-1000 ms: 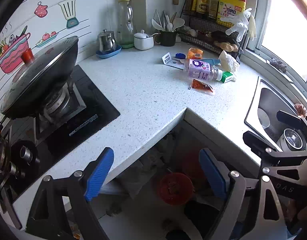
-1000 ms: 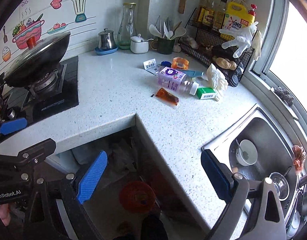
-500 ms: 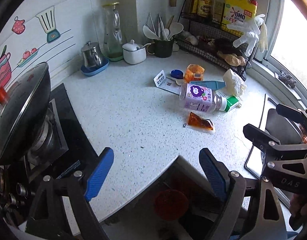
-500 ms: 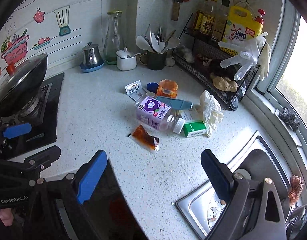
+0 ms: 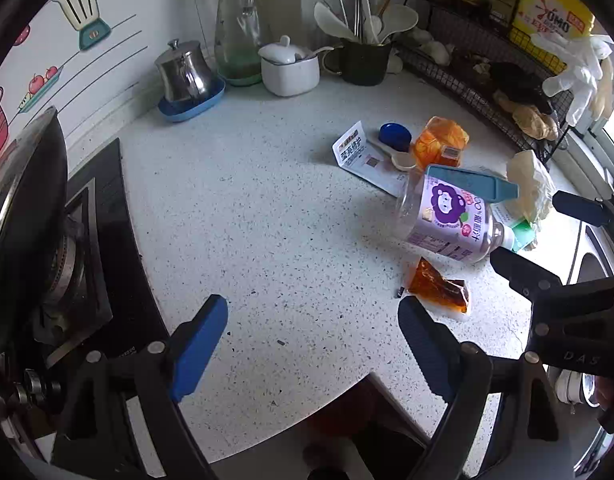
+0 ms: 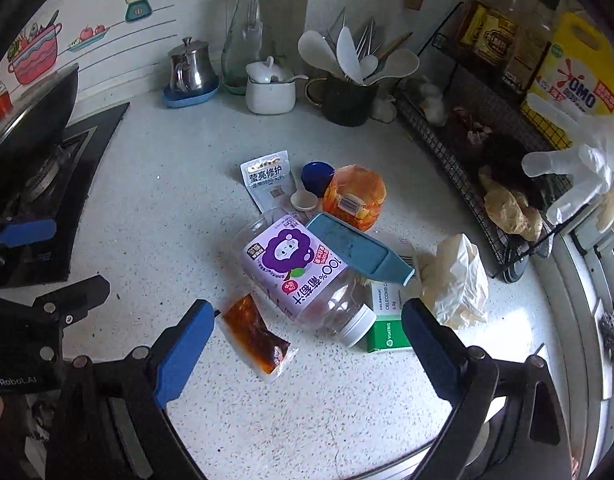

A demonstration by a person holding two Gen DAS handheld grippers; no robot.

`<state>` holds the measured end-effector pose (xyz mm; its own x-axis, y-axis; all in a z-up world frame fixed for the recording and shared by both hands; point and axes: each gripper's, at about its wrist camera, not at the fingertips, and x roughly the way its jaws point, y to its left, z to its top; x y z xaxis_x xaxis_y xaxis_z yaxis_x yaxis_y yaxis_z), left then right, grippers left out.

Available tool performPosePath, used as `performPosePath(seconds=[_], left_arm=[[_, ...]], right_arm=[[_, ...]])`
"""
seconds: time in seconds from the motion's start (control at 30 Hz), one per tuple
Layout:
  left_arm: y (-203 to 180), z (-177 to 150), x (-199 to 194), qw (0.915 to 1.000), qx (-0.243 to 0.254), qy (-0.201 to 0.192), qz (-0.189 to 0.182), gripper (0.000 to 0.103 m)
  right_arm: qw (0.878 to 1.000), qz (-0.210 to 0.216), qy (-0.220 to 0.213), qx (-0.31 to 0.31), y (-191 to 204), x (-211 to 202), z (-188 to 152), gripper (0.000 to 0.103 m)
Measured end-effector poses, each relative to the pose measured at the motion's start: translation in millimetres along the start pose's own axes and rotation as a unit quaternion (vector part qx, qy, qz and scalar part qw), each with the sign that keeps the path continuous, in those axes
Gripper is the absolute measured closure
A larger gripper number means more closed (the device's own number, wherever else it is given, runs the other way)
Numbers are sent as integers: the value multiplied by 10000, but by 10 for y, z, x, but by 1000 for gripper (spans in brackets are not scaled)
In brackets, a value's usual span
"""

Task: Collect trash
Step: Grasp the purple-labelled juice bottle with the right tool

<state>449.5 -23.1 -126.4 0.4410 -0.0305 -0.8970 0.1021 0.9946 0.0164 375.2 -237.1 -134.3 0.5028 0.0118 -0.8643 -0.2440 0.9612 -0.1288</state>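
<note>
Lying on its side amid a heap of litter, a clear bottle (image 6: 307, 276) with a purple label rests on the speckled counter (image 6: 179, 184), its white cap against a green box (image 6: 387, 332). A teal lid (image 6: 355, 248) lies across the bottle, a brown sauce packet (image 6: 257, 330) just beside it, a crumpled tissue (image 6: 459, 280) past the box. An orange wrapper (image 6: 357, 196), blue cap (image 6: 315, 176) and white sachet (image 6: 267, 180) sit behind. The right gripper (image 6: 307, 344) hovers above packet, bottle and box, jaws wide apart and empty. The left gripper (image 5: 313, 340), likewise spread and empty, hangs over bare counter near the stove (image 5: 103, 248).
</note>
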Motion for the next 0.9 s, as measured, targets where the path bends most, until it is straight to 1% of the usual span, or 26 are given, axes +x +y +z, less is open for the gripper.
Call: performPosePath(seconds=[0.27, 0.33, 0.4, 0.5, 0.57, 0.6, 0.7, 0.73, 0.83, 0.9], left_arm=[[-33, 120, 333, 9992, -126, 365, 112, 17], [-27, 143, 390, 9989, -118, 401, 206, 17], [-9, 166, 446, 9985, -135, 457, 278, 17], [17, 189, 507, 9981, -182, 510, 307, 17], [33, 193, 539, 9978, -217, 543, 298, 17], [40, 193, 560, 9977, -220, 562, 296, 17], [60, 191, 623, 9972, -188, 598, 399, 17], [76, 191, 640, 9971, -194, 611, 416, 17], [142, 168, 668, 9967, -325, 649, 353, 17], [178, 135, 681, 9964, -393, 676, 328, 17]], right_arm=[[9968, 392, 472, -519, -87, 442, 120, 8], [9954, 480, 550, -615, -95, 544, 153, 8], [9930, 667, 674, -706, -97, 646, 176, 8], [9903, 705, 769, -917, -56, 772, 222, 9], [9882, 855, 824, -964, -32, 820, 253, 9], [9876, 873, 830, -1011, -15, 835, 266, 9], [9866, 691, 766, -1264, 45, 876, 311, 9], [9858, 704, 788, -1307, 59, 893, 322, 9], [9835, 741, 738, -1474, 131, 935, 333, 13], [9819, 754, 731, -1575, 173, 944, 326, 23]])
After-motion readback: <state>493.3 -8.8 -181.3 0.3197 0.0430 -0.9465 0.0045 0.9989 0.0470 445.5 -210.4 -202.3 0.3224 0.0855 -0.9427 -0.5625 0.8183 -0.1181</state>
